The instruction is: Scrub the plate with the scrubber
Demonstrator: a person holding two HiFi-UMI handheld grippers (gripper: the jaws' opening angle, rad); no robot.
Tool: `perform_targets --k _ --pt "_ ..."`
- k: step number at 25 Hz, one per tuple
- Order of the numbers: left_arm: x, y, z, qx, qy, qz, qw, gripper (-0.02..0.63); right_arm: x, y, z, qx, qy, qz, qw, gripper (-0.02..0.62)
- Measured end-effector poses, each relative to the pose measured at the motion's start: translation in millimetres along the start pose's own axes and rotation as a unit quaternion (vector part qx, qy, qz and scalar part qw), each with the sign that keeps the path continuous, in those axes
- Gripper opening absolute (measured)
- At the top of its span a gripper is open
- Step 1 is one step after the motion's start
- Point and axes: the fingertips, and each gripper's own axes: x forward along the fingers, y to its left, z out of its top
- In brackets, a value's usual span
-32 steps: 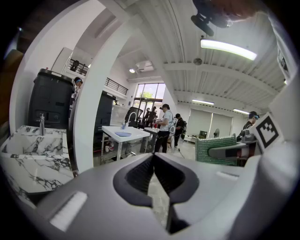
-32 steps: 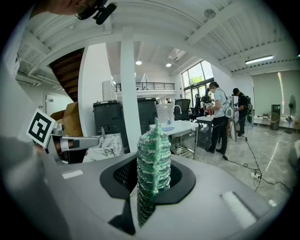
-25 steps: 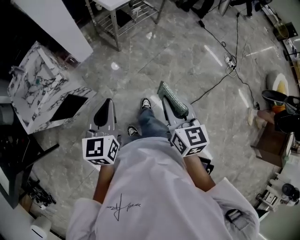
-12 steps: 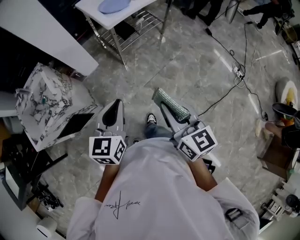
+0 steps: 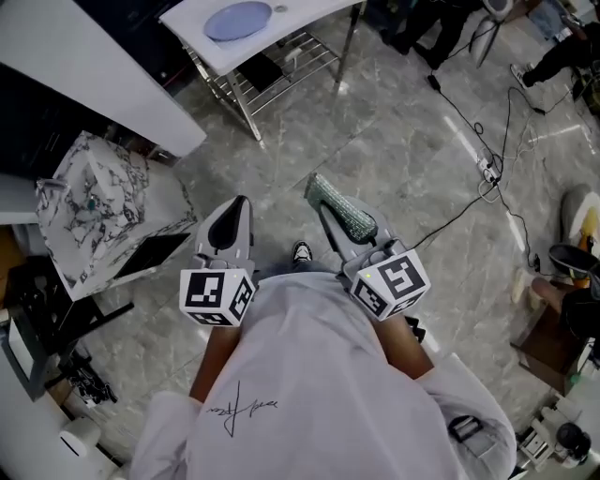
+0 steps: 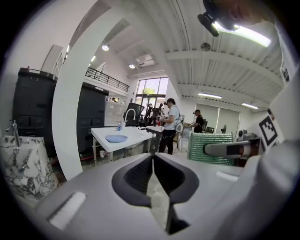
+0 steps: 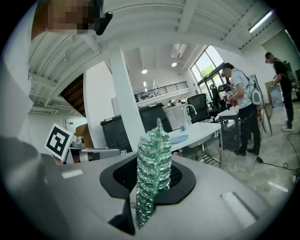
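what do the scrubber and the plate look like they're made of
Scrubber: looks like knitted green synthetic yarn with glittery metallic thread; it sparkles and shows a looped, ribbed weave. Plate: pale blue, smooth, no pattern; plastic or glazed ceramic, too far off to tell.

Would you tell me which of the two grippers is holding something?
The right gripper: its jaws are shut on the green scrubber, while the left gripper has its jaws shut on nothing.
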Motion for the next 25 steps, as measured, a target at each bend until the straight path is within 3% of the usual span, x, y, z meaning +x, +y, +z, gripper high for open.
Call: perform_targets --k 9,17,21,25 --pt "18.2 29.0 -29.2 -0.029 0.045 0.021 0.9983 0.054 26.3 -11.0 -28.1 0.040 0.043 0.033 0.998 0.063" --pt "83.0 61.9 -6.8 -0.034 0.031 -0.005 0.9990 0.054 75.3 -66.6 -29.8 0.062 0.094 -0.043 0.993 0.064" --pt "112.6 98.1 11.9 -0.048 0.022 0.004 0.9986 0.054 113.6 -89.9 -22.8 0.060 0.119 -0.076 0.988 0.064" --pt "143.3 134.9 30.4 -0.060 0.022 0.005 0.9980 0.054 162.0 -109.0 -1.0 0.049 0.111 -0.094 0.988 0.063"
